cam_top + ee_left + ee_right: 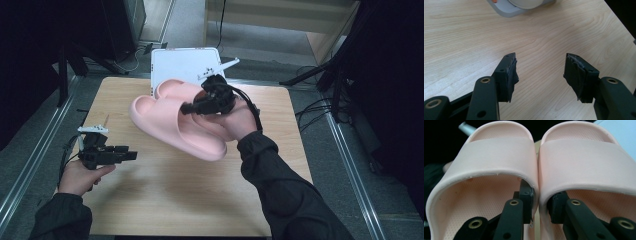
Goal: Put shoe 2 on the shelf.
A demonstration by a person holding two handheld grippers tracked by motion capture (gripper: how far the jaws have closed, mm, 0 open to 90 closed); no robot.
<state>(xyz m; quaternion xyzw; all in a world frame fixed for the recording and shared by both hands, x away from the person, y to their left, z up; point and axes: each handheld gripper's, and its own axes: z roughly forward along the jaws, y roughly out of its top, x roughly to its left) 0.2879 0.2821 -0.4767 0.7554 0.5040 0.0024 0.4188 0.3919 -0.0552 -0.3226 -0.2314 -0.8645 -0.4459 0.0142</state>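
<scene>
Item: pair of pink slippers (pixel 175 122), side by side, lifted over the middle of the tabletop (pixel 165 200) toward its far edge. We see the right gripper (pixel 539 203) with one jaw inside each slipper, clamping their two adjoining inner walls together. Its hand (pixel 235 120) reaches in from the right edge, forearm angled up. We note the left gripper (pixel 540 72) held low near the left edge, jaws wide, nothing between them. A white tray (pixel 170 62) sits beyond the far edge.

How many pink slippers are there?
2. The left slipper and right slipper sit side by side, pinched together by the right gripper at their inner walls.
</scene>
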